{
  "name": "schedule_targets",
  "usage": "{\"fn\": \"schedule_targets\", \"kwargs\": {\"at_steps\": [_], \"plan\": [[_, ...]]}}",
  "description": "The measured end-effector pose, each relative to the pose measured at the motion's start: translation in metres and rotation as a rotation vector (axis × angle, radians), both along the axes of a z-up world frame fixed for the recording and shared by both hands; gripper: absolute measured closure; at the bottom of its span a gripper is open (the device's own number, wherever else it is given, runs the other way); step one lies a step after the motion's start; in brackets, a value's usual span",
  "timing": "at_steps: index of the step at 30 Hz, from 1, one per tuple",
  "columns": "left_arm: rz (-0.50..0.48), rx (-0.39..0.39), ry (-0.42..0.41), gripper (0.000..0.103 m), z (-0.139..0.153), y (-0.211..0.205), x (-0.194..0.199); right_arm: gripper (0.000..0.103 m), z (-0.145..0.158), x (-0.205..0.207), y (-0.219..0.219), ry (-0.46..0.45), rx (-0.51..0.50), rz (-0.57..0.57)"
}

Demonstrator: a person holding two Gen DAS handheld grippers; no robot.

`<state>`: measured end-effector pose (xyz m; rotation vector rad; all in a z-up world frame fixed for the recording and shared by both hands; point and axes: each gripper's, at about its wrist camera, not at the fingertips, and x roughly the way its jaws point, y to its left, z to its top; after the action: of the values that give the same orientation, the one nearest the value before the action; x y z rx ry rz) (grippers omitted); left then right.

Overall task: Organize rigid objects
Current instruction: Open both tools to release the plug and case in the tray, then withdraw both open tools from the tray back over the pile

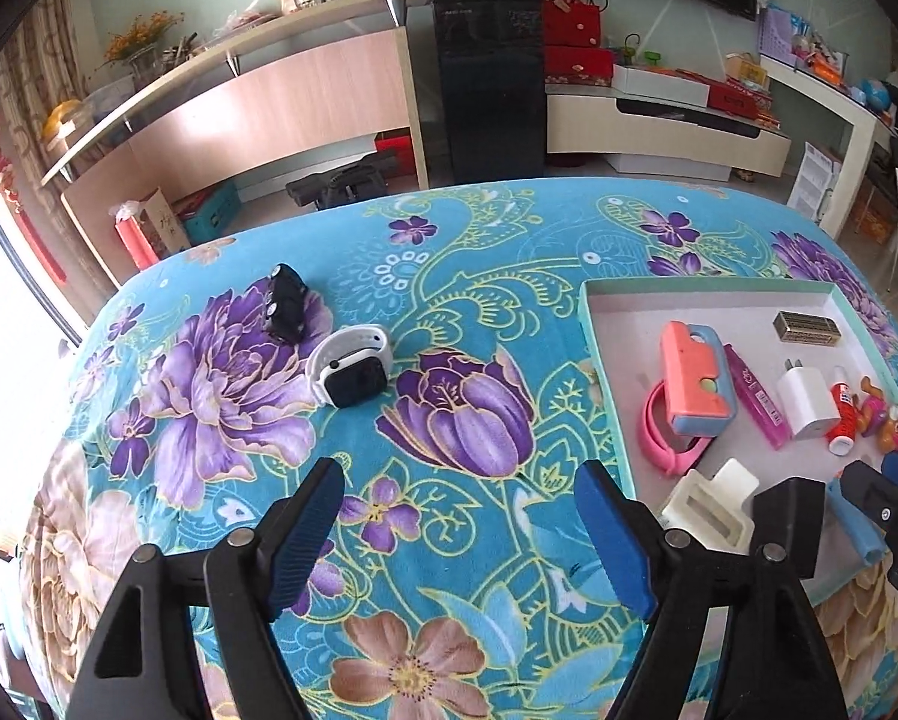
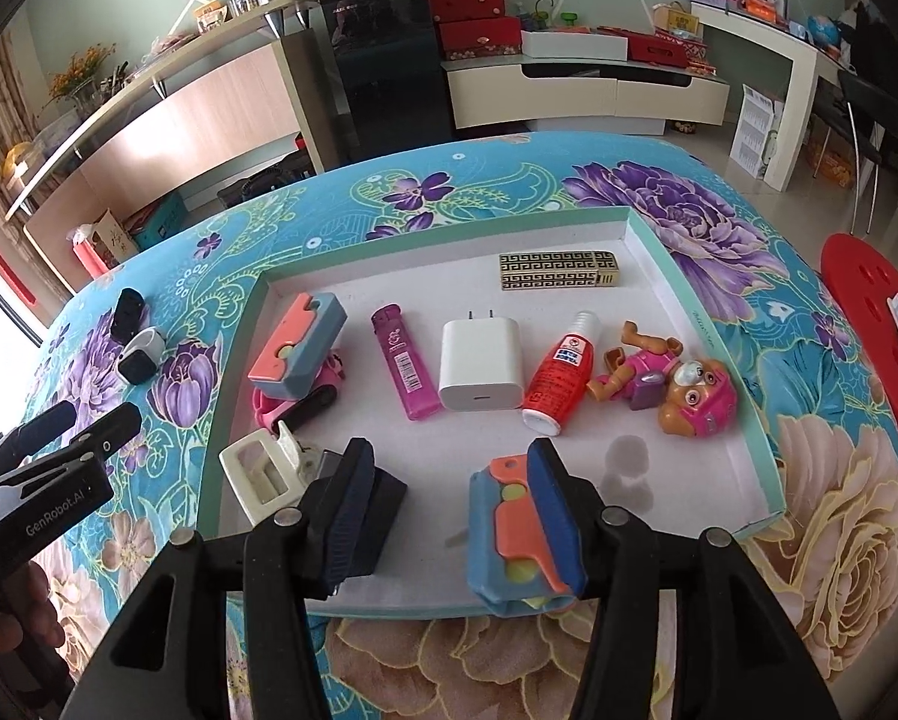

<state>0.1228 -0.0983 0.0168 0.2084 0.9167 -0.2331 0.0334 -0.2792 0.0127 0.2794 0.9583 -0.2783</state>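
Left wrist view: my left gripper [image 1: 461,540] hangs wide and empty over the table's near edge; white smartwatch [image 1: 350,373] lies toward its far-left corner.
Light, stiff, slippery, I judge; grip its case sides. My right gripper [image 2: 449,516] stands part-open beside a blue-orange toy [image 2: 512,534] in the tray [image 2: 239,372].

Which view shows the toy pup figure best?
The right wrist view: the toy pup figure lies whole and unobstructed in the tray. The left wrist view catches it only small and distorted at the frame's right edge.
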Motion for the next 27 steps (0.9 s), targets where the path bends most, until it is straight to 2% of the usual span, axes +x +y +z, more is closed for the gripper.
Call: {"fn": "schedule_targets", "kwargs": {"at_steps": [7, 9, 11, 18, 21, 27], "plan": [[0.028, -0.007, 0.006, 0.019, -0.003, 0.01, 0.006, 0.03, -0.002, 0.008, 0.016, 0.015, -0.011, 0.036], [0.045, -0.01, 0.003, 0.013, -0.003, 0.016, 0.008, 0.024, -0.002, 0.01, 0.02, 0.014, -0.015, 0.046], [0.065, -0.018, -0.006, 0.002, -0.001, 0.023, 0.01, 0.023, -0.001, 0.012, 0.024, 0.007, -0.017, 0.054], [0.142, -0.034, -0.017, 0.0, -0.001, 0.055, 0.019, 0.021, -0.001, 0.019, 0.039, -0.012, -0.019, 0.087], [0.195, -0.041, -0.022, 0.0, 0.0, 0.075, 0.023, 0.007, 0.0, 0.022, 0.044, -0.019, -0.019, 0.089], [0.305, -0.076, -0.016, 0.0, -0.003, 0.118, 0.031, 0.007, 0.004, 0.033, 0.057, -0.04, -0.024, 0.111]]}}
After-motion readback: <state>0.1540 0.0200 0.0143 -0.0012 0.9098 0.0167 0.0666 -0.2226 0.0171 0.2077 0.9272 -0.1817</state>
